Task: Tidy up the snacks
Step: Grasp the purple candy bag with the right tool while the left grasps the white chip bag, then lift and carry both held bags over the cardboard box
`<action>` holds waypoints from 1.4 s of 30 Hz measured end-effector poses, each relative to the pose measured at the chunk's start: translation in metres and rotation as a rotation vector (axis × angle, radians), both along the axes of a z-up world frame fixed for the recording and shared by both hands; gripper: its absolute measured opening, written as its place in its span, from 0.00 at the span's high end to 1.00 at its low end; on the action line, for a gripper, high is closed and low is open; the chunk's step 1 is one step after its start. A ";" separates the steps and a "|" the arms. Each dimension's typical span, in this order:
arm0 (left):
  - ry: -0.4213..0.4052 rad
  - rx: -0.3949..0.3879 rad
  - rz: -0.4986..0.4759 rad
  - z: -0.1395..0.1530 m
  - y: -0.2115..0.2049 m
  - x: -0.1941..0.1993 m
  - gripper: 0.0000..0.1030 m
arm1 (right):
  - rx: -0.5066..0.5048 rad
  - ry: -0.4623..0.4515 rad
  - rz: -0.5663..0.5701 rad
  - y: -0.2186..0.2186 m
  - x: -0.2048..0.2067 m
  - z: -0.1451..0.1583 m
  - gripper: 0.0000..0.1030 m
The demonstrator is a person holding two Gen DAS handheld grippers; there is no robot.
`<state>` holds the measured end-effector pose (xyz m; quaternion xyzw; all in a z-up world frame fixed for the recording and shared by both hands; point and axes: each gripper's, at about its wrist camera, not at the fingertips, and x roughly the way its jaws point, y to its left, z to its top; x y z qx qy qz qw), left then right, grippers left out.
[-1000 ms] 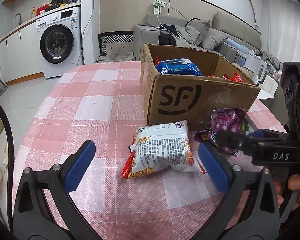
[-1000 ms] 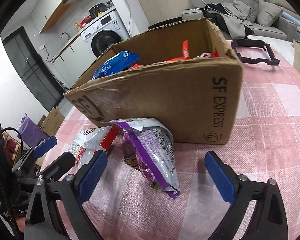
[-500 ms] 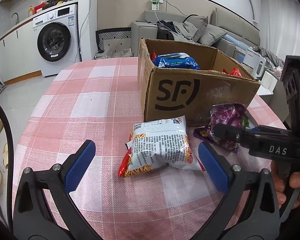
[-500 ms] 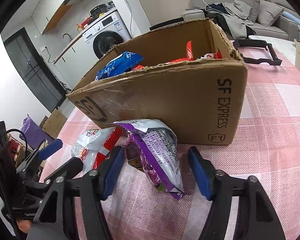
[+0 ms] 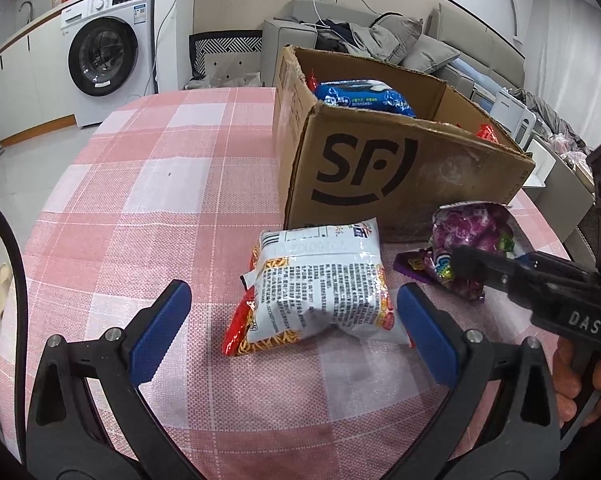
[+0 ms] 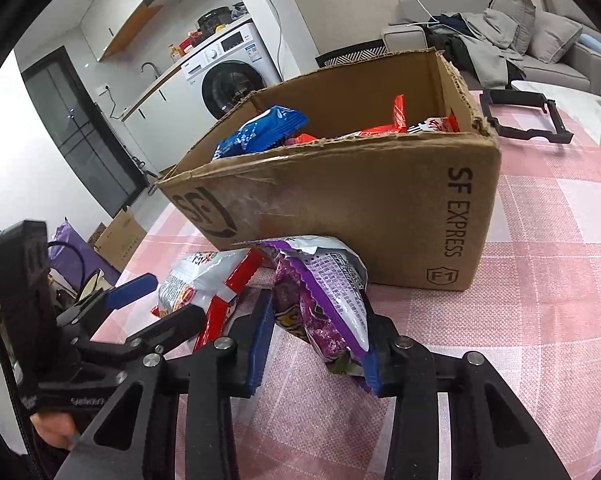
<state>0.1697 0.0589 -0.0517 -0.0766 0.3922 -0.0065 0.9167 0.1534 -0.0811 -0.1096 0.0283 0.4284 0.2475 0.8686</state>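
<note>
While closing: I am narrowing my right gripper [image 6: 314, 350] fingers, now pinching the purple snack bag [image 6: 324, 300].
Bag: lying on worktop [image 6: 540, 340], at 6 o'clock from box [image 6: 340, 208].
Left gripper [image 5: 292, 328]: spread around noodle packet [image 5: 320, 288].

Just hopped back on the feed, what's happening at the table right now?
A person is sorting snack packets into the cardboard box on the pink checked tablecloth. The right gripper has just been closing around the purple snack bag, which leans by the box; the right-hand pad touches it, a firm pinch isn't clear yet. The left gripper is wide open, framing the white noodle packet without touching it. A blue packet and red ones are already in the box.
</note>
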 end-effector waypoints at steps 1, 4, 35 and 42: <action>0.002 -0.001 -0.001 -0.001 0.000 0.001 0.00 | -0.002 -0.004 0.010 -0.001 -0.002 0.001 0.64; 0.011 0.002 -0.003 -0.004 0.000 0.005 0.00 | 0.008 -0.006 0.021 -0.009 -0.008 0.005 0.66; -0.022 -0.047 -0.086 -0.001 -0.006 -0.014 0.37 | 0.070 -0.026 0.065 -0.033 -0.027 0.021 0.83; -0.057 -0.037 -0.087 0.009 -0.010 -0.023 0.37 | 0.086 -0.039 0.067 -0.037 -0.029 0.028 0.83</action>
